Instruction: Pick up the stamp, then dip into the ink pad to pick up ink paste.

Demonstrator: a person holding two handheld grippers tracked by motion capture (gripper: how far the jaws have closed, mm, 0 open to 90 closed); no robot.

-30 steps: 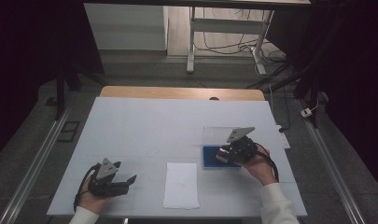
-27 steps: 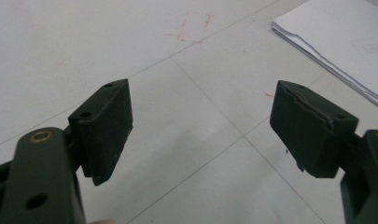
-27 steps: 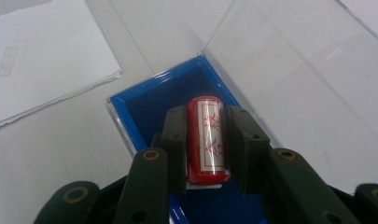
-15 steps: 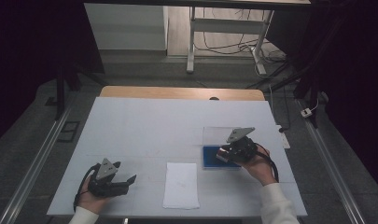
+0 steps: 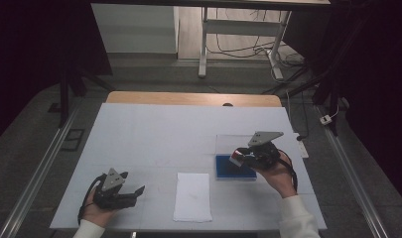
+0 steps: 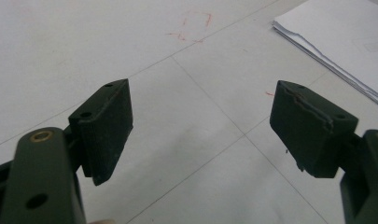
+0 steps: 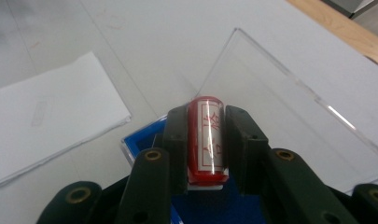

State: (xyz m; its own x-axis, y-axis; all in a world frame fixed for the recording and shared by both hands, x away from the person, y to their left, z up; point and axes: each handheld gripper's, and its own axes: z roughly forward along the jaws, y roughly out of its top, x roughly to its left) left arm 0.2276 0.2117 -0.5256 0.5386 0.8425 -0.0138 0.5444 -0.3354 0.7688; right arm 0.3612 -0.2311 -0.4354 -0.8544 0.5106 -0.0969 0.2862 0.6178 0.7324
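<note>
Two grippers worked at the white table (image 5: 154, 129). The right gripper (image 7: 206, 140) had its black jaws pressed against the sides of a small red cylindrical stamp with a clear body and red characters (image 7: 206, 139), pinching it firmly; the stamp lay lengthwise between the pads, its rounded end pointing away from the camera in the right gripper view. In the high view, the right gripper (image 5: 236, 157) was held above the near right part of the table, with the stamp (image 5: 235, 158) showing at its tip over the left part of a blue ink pad in a shallow rectangular case (image 5: 227, 169). The case's clear plastic lid (image 7: 289, 116) lay open on the far side of the blue pad, flat on the table.

The left gripper (image 6: 203, 126) had its jaws spread wide apart with nothing between them, only bare table surface under them; in the high view it (image 5: 138, 191) rested low at the near left of the table, held in the person's left hand (image 5: 97, 210). A white sheet of paper (image 5: 193, 196) lay flat near the front edge, between the two grippers and just left of the blue ink pad, touching neither gripper. A faint red rectangular mark (image 6: 197, 22) showed on the table beyond the left gripper's jaws.
</note>
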